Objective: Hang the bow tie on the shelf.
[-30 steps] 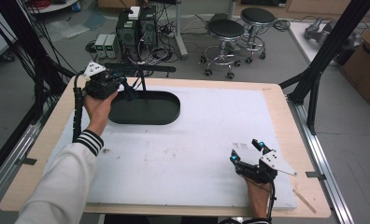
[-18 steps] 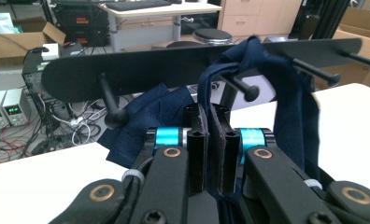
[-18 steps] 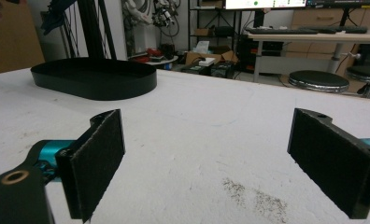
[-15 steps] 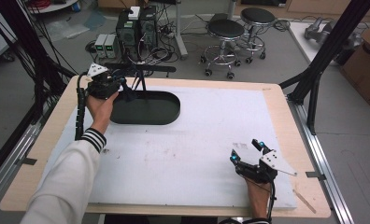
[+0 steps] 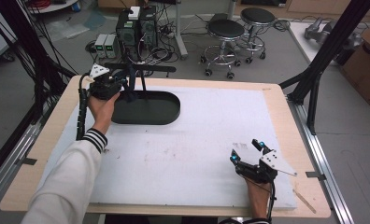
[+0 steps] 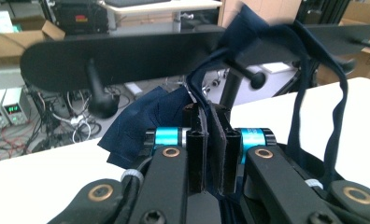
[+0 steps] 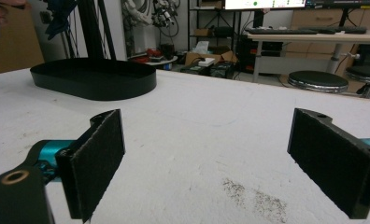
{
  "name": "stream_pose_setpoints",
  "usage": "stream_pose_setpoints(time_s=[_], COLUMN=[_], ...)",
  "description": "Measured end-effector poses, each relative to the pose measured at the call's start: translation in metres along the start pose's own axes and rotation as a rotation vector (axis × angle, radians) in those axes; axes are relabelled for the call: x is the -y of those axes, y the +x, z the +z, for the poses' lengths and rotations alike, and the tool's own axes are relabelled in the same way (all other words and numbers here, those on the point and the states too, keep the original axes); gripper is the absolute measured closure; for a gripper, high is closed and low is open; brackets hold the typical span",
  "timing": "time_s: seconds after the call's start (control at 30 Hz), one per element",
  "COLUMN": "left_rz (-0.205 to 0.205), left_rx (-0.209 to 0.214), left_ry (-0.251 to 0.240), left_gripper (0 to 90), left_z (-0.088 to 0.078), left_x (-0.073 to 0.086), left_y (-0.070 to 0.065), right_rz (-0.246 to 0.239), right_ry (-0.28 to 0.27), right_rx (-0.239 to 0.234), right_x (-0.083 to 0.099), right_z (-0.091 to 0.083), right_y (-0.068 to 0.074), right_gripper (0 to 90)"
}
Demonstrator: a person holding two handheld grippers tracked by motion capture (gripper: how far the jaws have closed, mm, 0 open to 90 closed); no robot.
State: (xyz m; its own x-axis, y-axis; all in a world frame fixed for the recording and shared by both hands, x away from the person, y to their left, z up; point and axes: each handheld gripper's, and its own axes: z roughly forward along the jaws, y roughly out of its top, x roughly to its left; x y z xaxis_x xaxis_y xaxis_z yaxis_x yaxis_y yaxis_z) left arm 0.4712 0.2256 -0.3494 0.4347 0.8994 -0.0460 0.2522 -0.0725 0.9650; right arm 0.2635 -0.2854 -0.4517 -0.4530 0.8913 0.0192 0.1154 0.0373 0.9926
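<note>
- Little has shifted since the earlier frames: the left gripper stays at the rack near the far left corner of the worktop, its hand nudged only slightly, and the right gripper keeps its spot near the front right corner.
- Left tongs are closed tight on a fold of the dark blue cloth; in the left gripper view the pads pinch the fabric between them.
- That cloth hangs from the black rack, one strip looping down from the crossbar beside a peg.
- From the high view the rack stands on a black oval base tray, set on the white mat toward the far left corner of the wooden worktop.
- Right tongs stand wide open with nothing between the pads; the gripper rests low on the mat, well apart from the tray.
- A person's striped sleeve cuff lies along the left edge of the mat.
</note>
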Motion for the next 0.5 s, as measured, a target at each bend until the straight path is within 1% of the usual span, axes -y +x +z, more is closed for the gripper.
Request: stream_pose_setpoints(time_s=[0.07,0.17,0.3,0.33,0.4,0.5], left_rz=[0.013,0.013,0.027,0.035,0.032,0.025], left_rx=[-0.005,-0.012,-0.027,-0.04,-0.047,-0.054], left_ry=[0.0,-0.004,-0.012,-0.024,-0.039,-0.042], left_gripper=[85.0,84.9,85.0,85.0,85.0,85.0], left_z=[-0.0016,-0.0027,-0.0025,-0.0025,-0.0023,-0.0002], left_x=[-0.0013,-0.0018,-0.0017,-0.0024,-0.003,-0.0017], left_y=[-0.0013,-0.002,-0.0035,-0.0043,-0.0046,-0.0039], right_rz=[0.001,0.001,-0.002,-0.003,0.003,0.002], right_ry=[0.001,0.003,0.002,0.003,0.005,0.0], right_rx=[0.0,0.002,-0.001,0.002,0.0,-0.001], right_x=[0.0,0.0,0.0,0.0,0.0,0.0], right_z=[0.0,0.0001,0.0002,0.0001,-0.0001,0.0001], right_y=[0.0001,0.0007,0.0006,0.0002,0.0006,-0.0001], right_gripper=[10.1,10.1,10.1,10.1,10.1,10.1])
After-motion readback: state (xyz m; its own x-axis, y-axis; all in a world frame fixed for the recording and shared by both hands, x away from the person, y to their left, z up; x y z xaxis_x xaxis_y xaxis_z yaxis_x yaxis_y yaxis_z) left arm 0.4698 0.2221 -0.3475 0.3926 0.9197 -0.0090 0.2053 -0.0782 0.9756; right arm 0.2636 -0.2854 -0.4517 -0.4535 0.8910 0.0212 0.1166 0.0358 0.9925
